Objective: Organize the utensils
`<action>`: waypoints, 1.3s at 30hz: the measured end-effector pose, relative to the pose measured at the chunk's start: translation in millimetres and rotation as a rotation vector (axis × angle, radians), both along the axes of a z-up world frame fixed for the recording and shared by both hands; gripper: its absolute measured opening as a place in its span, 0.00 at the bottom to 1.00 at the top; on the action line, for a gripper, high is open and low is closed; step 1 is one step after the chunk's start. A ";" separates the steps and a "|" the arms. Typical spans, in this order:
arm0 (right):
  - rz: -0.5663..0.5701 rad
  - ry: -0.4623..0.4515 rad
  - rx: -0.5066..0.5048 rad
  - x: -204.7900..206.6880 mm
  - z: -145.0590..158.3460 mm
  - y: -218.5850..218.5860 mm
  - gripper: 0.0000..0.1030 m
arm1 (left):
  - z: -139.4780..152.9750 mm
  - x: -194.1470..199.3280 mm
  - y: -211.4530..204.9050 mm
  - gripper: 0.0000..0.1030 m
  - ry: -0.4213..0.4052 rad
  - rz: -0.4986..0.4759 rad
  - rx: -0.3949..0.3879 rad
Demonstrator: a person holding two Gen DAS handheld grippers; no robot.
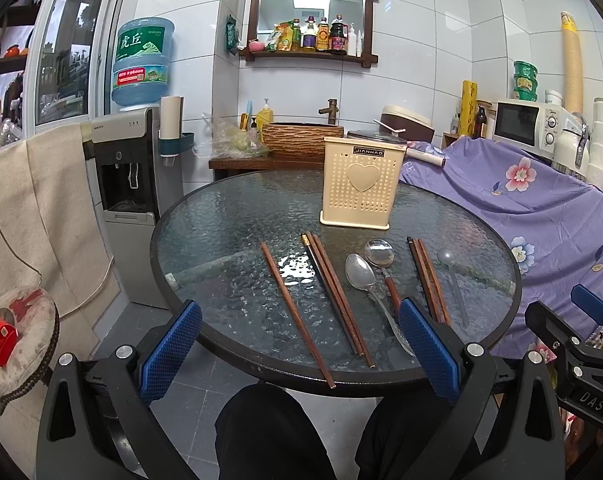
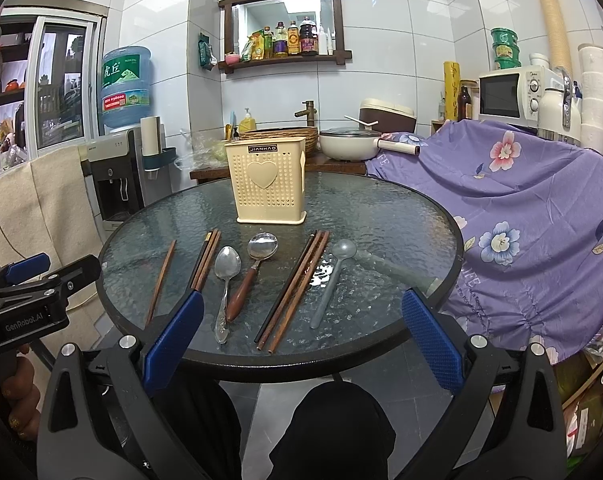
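Utensils are lying in a row at mid-frame: chopsticks (image 2: pixel 291 288), spoons (image 2: pixel 226 280), before the holder (image 2: pixel 267 180) on the table (image 2: pixel 381 208). You are holding both grippers (image 1: pixel 297 354) (image 2: pixel 299 344) spread, empty, approaching; next, you are probably choosing one piece to grasp.

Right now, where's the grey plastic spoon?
The grey plastic spoon lies rightmost in the utensil row on the glass table, just right of a chopstick bundle.
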State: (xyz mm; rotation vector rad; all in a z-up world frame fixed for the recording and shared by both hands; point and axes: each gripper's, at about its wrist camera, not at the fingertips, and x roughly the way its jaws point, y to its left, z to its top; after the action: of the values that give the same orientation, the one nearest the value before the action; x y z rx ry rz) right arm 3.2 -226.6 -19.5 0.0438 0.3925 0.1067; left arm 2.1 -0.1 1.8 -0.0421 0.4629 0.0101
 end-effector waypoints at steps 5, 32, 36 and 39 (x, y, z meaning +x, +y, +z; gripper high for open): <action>0.000 0.001 0.001 0.0 0.1 0.1 0.95 | -0.3 0.0 0.6 0.94 0.001 0.000 0.001; 0.024 0.049 -0.002 17.5 -12.0 1.2 0.95 | -21.4 17.7 5.3 0.94 0.077 0.001 -0.059; 0.022 0.079 -0.017 34.2 -20.6 0.7 0.95 | -39.4 40.8 23.4 0.94 0.157 0.045 -0.124; 0.002 0.118 -0.026 50.1 -27.6 -3.8 0.95 | -46.5 51.9 32.2 0.94 0.174 0.066 -0.123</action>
State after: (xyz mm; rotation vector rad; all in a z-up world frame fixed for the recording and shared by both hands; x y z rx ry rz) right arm 53.3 -230.4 -47.1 0.0240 0.5113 0.1013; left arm 54.0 32.1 -44.7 -0.1784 0.6353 0.0508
